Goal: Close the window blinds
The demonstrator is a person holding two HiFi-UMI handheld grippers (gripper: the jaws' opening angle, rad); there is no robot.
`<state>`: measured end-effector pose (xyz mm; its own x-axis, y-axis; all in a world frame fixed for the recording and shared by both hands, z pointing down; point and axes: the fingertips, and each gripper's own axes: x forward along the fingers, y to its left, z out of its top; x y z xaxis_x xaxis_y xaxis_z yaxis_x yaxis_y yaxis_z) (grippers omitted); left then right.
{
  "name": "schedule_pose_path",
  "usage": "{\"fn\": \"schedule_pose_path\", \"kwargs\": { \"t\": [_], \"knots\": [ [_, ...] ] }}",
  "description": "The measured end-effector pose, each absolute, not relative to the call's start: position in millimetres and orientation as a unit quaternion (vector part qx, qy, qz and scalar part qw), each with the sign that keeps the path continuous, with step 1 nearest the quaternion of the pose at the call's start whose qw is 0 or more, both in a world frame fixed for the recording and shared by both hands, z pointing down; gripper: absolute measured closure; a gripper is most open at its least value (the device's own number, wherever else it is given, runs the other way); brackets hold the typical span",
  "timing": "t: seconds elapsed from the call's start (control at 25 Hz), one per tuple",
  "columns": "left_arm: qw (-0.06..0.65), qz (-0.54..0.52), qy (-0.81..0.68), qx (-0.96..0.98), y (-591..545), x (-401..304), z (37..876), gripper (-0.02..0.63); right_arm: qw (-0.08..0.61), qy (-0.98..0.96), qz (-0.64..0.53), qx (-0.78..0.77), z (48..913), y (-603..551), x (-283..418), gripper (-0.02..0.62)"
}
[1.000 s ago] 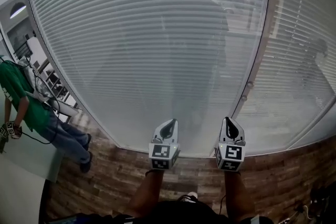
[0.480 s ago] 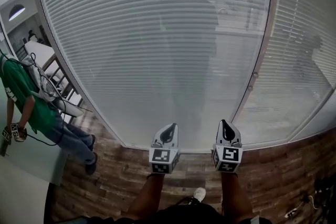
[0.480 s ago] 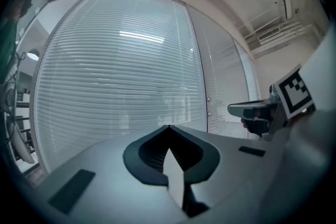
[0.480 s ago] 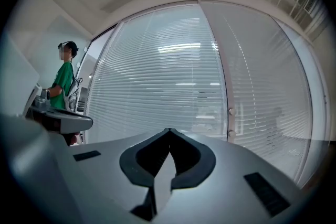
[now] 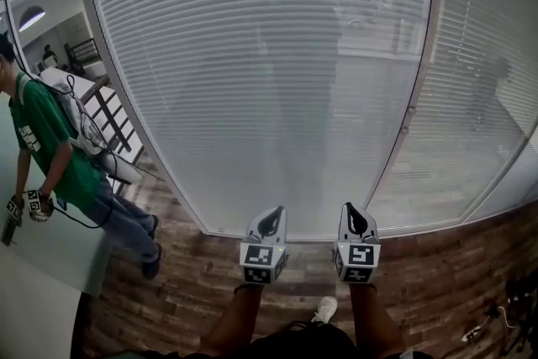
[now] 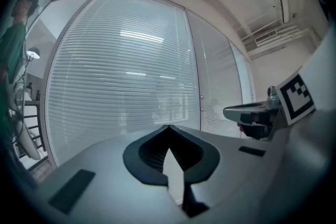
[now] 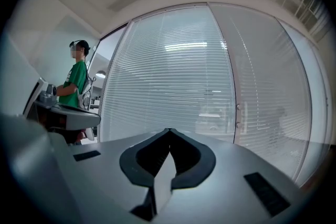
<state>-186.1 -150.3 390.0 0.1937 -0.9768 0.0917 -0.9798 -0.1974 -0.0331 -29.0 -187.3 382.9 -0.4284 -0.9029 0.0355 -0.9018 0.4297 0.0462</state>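
Fingers of left gripper (image 5: 271, 219) and right gripper (image 5: 353, 216) meet tip to tip, empty, held level side by side: probably idle. Window blinds (image 5: 252, 55) hang ahead, well apart, slats covering the pane.

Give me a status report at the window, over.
Left tool and right tool both shut, empty. White horizontal-slat window blinds lowered, neither tool touching them. Person in green shirt stands off left, not in the way.
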Motion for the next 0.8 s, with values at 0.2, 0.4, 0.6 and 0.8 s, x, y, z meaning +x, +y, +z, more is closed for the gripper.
{"fn": "schedule_pose_path", "kwargs": {
  "t": [0.2, 0.4, 0.6, 0.8],
  "knots": [
    [0.033, 0.046, -0.623, 0.781, -119, -185, 397, 0.611, 0.037, -0.839, -0.013, 0.543, 378, -159, -22, 0.592],
    [0.02, 0.048, -0.612, 0.789, -98, -172, 396, 0.611, 0.023, -0.839, -0.005, 0.544, 383, -136, -14, 0.592],
    [0.033, 0.047, -0.618, 0.784, -79, -171, 393, 0.611, 0.023, -0.841, 0.008, 0.541, 387, -116, -11, 0.592],
    [0.04, 0.048, -0.629, 0.775, -67, -163, 400, 0.611, 0.025, -0.848, 0.002, 0.529, 394, -91, 1, 0.592]
  ]
}}
